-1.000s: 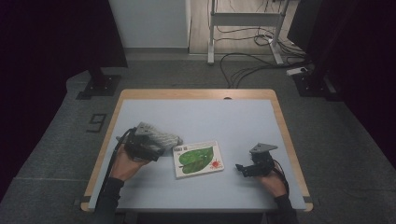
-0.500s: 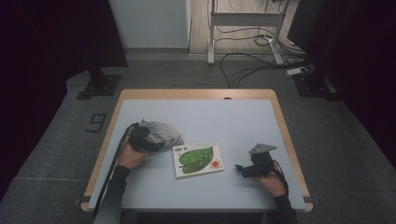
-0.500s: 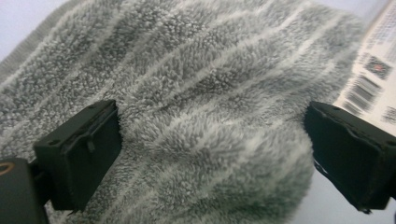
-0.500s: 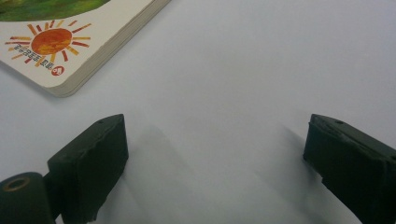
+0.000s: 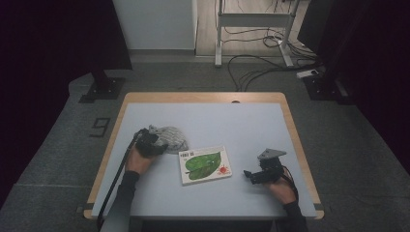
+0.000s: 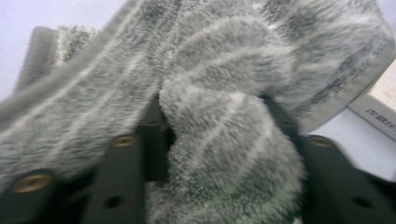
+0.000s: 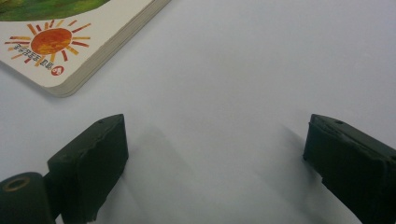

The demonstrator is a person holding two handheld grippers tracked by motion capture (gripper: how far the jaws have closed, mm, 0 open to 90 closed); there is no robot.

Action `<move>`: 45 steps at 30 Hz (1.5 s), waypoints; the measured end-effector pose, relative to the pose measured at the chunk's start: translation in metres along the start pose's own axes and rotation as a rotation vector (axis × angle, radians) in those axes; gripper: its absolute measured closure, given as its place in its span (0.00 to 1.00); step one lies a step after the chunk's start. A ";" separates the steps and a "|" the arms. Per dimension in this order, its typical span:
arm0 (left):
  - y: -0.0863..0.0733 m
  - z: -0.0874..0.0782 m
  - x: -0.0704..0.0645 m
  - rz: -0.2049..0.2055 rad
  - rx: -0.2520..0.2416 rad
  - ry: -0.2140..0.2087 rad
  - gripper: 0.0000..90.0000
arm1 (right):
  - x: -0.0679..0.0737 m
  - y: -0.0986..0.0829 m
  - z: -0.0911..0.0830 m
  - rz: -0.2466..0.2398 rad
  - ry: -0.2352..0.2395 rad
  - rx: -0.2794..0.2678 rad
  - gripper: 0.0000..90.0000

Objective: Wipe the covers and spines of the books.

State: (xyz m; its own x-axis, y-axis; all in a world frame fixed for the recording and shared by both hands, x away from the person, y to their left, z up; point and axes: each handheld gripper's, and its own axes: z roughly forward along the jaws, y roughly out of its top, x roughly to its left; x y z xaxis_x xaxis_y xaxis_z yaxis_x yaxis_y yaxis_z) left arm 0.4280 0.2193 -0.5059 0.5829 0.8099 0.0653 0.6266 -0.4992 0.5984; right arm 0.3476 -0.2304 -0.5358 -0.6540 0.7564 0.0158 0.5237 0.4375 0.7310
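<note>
A grey striped fluffy cloth [image 5: 172, 137] lies bunched on the left part of the pale blue table [image 5: 232, 121]. My left gripper [image 5: 156, 145] is at its near-left side. In the left gripper view a thick fold of the cloth [image 6: 224, 56] is pinched between the two black jaws of the left gripper [image 6: 217, 116]. A white board book [image 5: 204, 164] with a green leaf and a red sun lies flat at the table's middle. My right gripper [image 5: 249, 175] rests low to the right of it, open and holding nothing [image 7: 215, 140]. The book's sun corner [image 7: 60, 42] lies just ahead-left of its jaws.
The table has a wooden rim [image 5: 295, 140]. Bare tabletop stretches across the far half and the right side. Beyond the table are a desk frame [image 5: 251, 29], floor cables [image 5: 261, 72] and a black stand base [image 5: 101, 89].
My left hand has moved forward and slightly right with the cloth, which has bunched up and shifted away from me. The right gripper and the book have stayed put.
</note>
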 end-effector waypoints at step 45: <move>0.021 -0.016 -0.066 0.104 -0.036 -0.261 0.75 | 0.000 0.000 0.000 0.000 0.000 -0.001 0.06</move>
State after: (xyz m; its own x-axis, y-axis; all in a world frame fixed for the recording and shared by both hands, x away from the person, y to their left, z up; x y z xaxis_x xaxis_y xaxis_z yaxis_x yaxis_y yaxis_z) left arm 0.3941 0.1602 -0.4848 0.7594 0.6461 -0.0771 0.5405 -0.5604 0.6275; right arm 0.3475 -0.2304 -0.5359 -0.6539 0.7564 0.0154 0.5231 0.4373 0.7315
